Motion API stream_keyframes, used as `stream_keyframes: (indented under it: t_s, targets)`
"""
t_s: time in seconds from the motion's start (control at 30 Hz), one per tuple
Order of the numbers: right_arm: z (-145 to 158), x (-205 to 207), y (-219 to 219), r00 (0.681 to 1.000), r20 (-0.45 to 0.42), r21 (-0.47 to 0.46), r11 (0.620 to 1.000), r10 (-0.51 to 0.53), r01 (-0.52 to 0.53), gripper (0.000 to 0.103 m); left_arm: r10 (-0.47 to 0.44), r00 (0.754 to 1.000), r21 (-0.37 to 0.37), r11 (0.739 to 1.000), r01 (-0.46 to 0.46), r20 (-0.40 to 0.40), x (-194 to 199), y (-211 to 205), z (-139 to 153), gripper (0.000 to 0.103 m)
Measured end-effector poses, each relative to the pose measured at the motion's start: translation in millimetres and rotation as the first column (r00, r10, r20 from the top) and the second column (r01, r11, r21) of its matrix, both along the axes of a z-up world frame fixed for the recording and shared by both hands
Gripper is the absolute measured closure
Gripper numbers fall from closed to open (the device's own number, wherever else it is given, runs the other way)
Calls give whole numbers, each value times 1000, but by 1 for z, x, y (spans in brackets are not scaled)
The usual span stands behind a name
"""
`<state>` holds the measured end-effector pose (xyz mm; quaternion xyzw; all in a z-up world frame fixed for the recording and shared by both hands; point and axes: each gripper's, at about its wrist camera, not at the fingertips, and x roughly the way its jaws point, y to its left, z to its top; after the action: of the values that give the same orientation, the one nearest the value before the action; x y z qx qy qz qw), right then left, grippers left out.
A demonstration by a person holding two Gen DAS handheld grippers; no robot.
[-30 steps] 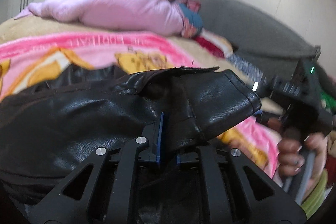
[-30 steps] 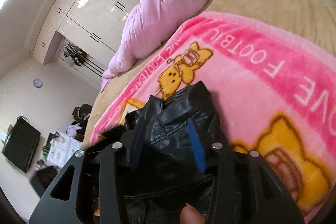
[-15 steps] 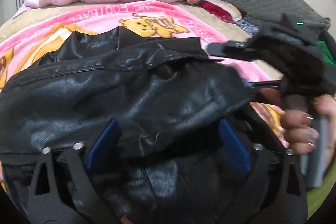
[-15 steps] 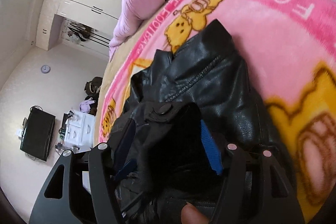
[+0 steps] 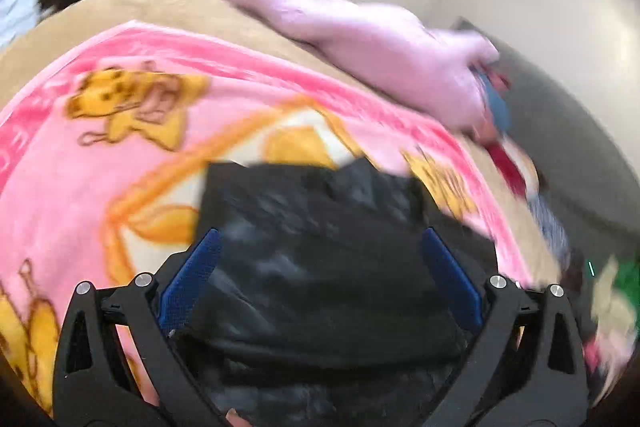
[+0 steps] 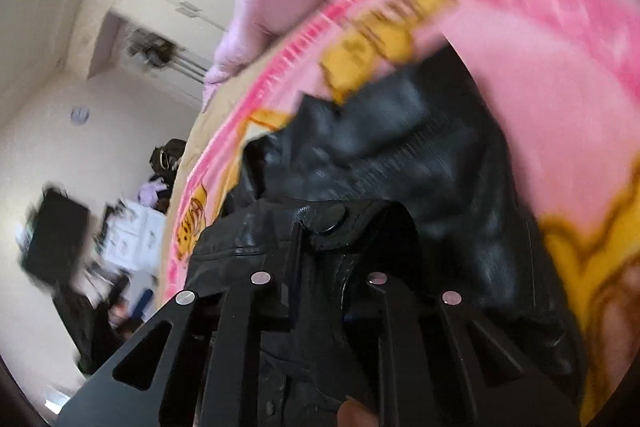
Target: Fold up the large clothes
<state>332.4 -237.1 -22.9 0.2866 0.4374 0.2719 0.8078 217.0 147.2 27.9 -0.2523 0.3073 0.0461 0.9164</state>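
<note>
Black leather jacket (image 5: 320, 267) lay bunched on the pink cartoon blanket (image 5: 100, 187) spread over the bed (image 5: 120, 7), at the near edge, close to both hands. A pale pink duvet (image 5: 360, 43) was heaped at the far side, well apart from the jacket.

Left gripper (image 5: 320, 255): jaws stood wide, blue pads either side of the jacket's folded bulk and not pressing it. Judged: released, free to take a new hold.

Right gripper (image 6: 320, 247): jaws were closing, narrow, on a fold of leather with a snap button (image 6: 325, 219) just beyond the tips; the leather sat between them. Judged: this edge was picked as the handle for the next fold.

Both views motion-blurred; which part of the jacket that edge belonged to, cannot tell.
</note>
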Motion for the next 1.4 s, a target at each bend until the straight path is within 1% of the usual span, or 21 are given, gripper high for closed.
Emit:
stream_keyframes:
  t_s: [0.03,0.07,0.13,0.2,0.27,0.33,0.43,0.57,0.67,0.7,0.77,0.83,0.93,0.97,1.07,1.1,1.13,1.17,1.2,1.33,1.4]
  targets:
    - [16,-7,5,996,85,-42,999,14,-11,90,11,1000,-6,1000,-11,5,4,6,1,10]
    - [28,-13,8,988,150,-70,997,22,-11,90,17,1000,-3,1000,-16,6,7,8,3,10]
    - [51,-26,9,960,277,-117,993,28,5,90,21,1000,-9,1000,-21,-1,16,8,2,11]
    - [58,-32,8,942,333,-155,988,26,27,90,-10,1000,-32,999,10,-21,31,-1,-4,12]
    - [53,-30,7,948,318,-174,984,31,26,90,-30,999,-23,999,29,-41,37,-8,-11,12]
    - [42,-24,4,962,272,-191,981,27,27,90,-50,996,-19,999,49,-73,47,-17,-24,13]
    - [31,-17,2,976,219,-187,982,16,26,90,-67,991,-23,998,65,-119,55,-27,-44,14]
    - [28,-15,3,981,196,-174,984,6,29,90,-85,983,24,996,91,-163,59,-40,-61,15]
    - [26,-13,7,981,195,-194,980,1,38,89,-96,977,89,989,114,-192,61,-50,-70,15]
    - [26,-14,7,981,193,-201,979,-3,42,86,-97,974,115,986,122,-204,63,-54,-73,15]
    - [24,-13,8,982,186,-250,965,-29,76,79,-104,971,156,978,139,-215,65,-60,-76,14]
    - [21,-13,8,983,180,-277,957,-39,89,76,-109,967,200,967,157,-230,66,-66,-81,14]
    - [22,-16,3,977,190,-307,940,-95,151,57,-106,966,220,962,160,-236,66,-67,-86,14]
    - [24,-18,0,968,215,-326,925,-129,195,49,-106,966,219,963,159,-235,66,-66,-87,14]
    - [33,-24,-2,945,289,-350,902,-153,253,50,-105,968,229,961,158,-229,65,-67,-89,14]
    - [34,-25,-2,942,302,-350,902,-147,253,54,-104,968,231,960,158,-229,65,-68,-89,14]
    - [36,-27,2,939,319,-350,905,-129,243,60,-104,968,232,960,158,-228,65,-68,-89,14]
    - [37,-27,7,940,326,-352,910,-102,220,77,-104,968,231,960,157,-228,64,-68,-89,14]
    - [37,-26,13,942,327,-356,914,-73,195,85,-104,968,232,960,158,-228,64,-69,-89,14]
    - [29,-20,43,951,308,-417,902,21,115,84,-109,966,238,957,165,-233,64,-69,-89,14]
    - [21,-15,55,962,270,-451,889,52,79,84,-111,966,241,956,169,-235,64,-71,-89,14]
